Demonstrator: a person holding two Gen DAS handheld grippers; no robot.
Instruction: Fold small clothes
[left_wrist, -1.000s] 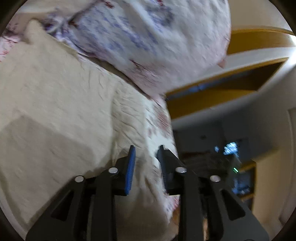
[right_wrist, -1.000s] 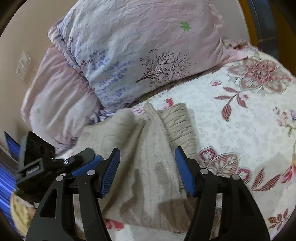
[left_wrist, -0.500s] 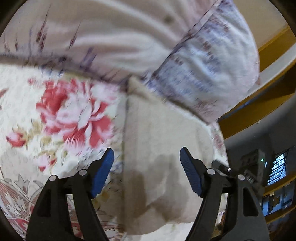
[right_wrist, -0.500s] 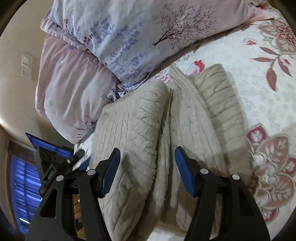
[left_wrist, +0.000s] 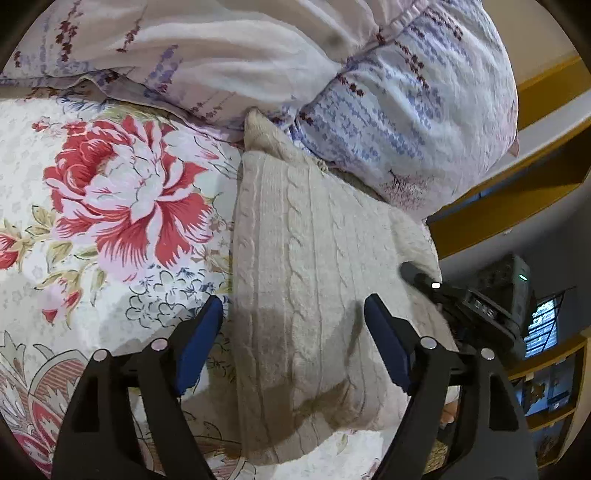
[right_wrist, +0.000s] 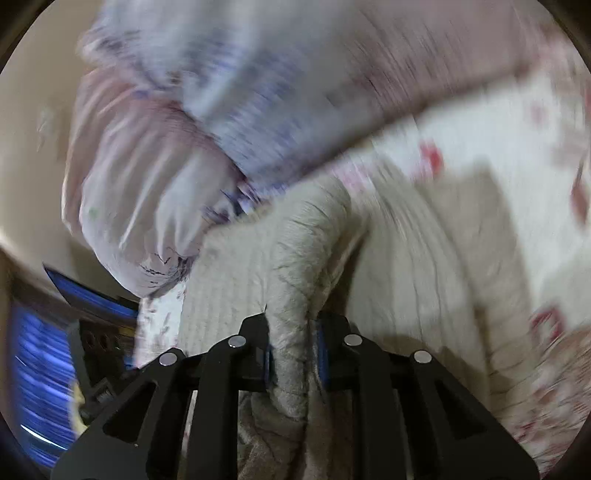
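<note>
The cream cable-knit sweater lies on the flowered bedsheet, its far end tucked against the pillows at the head of the bed. A thick ridge of its near edge is bunched up and pinched in the right gripper, whose jaws are closing narrow on the knit — the fabric fills the gap between the blue pads.

The risk, as it looks from here, lies in that pinch. The wad is thick and soft, so the pads may hold several layers at once or only the fuzzy outer one; a pull could then drag the whole sweater across the sheet rather than turn one flap over, or the knit could slide out mid-lift. The far end against the pillows could also catch and skew the fold.

The left gripper hovers above the sweater's other side, its jaws wide and opening, with nothing pressed between them; the sweater's left edge runs just inside the left pad. Nothing pins the cloth there — so it may shift.
</note>
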